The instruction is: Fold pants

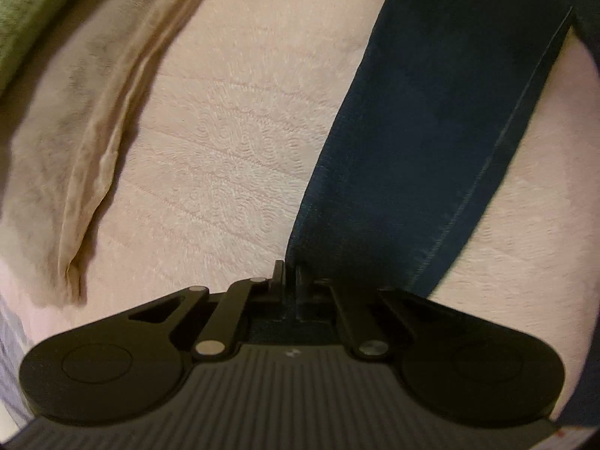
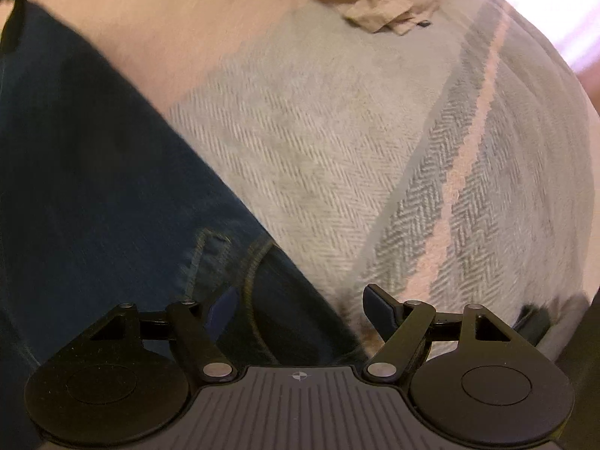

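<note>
Dark blue jeans lie across a pale pink textured bedcover. One leg runs from the upper right down to my left gripper, which is shut on the leg's end, a fold of denim pinched between its fingers. In the right wrist view the jeans fill the left side, showing a stitched pocket seam. My right gripper stands open over the jeans' edge there, its left finger above the denim and its right finger above the blanket, gripping nothing.
A tan crumpled cloth lies left of the jeans leg, with a green striped fabric at the top left corner. A grey herringbone blanket with a pink stripe spreads right of the jeans, and tan fabric lies at its far end.
</note>
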Tool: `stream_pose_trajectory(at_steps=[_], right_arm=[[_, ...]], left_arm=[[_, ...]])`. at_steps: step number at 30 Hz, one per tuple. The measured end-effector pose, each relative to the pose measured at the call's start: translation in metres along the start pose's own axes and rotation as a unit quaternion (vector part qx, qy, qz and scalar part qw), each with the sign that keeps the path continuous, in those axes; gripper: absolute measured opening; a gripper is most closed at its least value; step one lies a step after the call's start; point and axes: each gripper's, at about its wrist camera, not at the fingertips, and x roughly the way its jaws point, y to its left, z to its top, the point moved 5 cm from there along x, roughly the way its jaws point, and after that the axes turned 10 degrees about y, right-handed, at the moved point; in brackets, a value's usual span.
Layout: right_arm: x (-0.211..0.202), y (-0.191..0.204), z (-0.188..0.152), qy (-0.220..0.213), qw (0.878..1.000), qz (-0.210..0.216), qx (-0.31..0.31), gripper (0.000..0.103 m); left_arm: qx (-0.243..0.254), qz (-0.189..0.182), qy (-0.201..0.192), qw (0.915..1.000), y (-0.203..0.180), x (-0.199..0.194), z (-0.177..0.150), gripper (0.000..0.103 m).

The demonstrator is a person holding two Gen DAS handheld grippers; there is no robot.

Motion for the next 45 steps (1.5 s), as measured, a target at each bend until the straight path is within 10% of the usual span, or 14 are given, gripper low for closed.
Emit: stream_pose_trajectory(at_steps=[8, 12, 15, 23, 30, 40, 45], right_arm=[[0.046, -0.017, -0.001, 0.040, 0.996, 0.045, -0.070, 0.069], [0.052, -0.019, -0.003, 0.052, 0.991, 0.114, -0.051, 0.019], [0.033, -0.014, -0.008, 0.047, 0.994, 0.081, -0.064, 0.002], [-0.100, 0.024, -0.069, -0.078, 0.994, -0.032, -0.063, 0.001], [-0.162, 0.150, -0.185, -0.123, 0.986, -0.108, -0.008, 0.000], [-0.063, 0.304, -0.270, 0.003, 0.987, -0.130, 0.095, 0.010], [-0.091, 0.313, -0.283, -0.023, 0.976, -0.082, 0.200, 0.048]], left_arm=[[-0.031, 0.015, -0.011, 0.9994, -0.045, -0.031, -0.014, 0.002], [-0.037, 0.021, -0.006, 0.9991, -0.060, -0.039, -0.018, 0.002], [-0.046, 0.034, -0.002, 0.9983, -0.064, -0.048, -0.018, 0.002], [-0.084, 0.086, -0.031, 0.9923, -0.082, -0.133, -0.044, 0.002], [-0.059, 0.040, -0.063, 0.9955, -0.192, -0.211, -0.121, 0.001], [-0.011, -0.058, -0.009, 0.9982, -0.364, -0.114, -0.204, 0.002], [-0.060, -0.082, 0.007, 0.9948, -0.376, -0.114, -0.215, 0.009]])
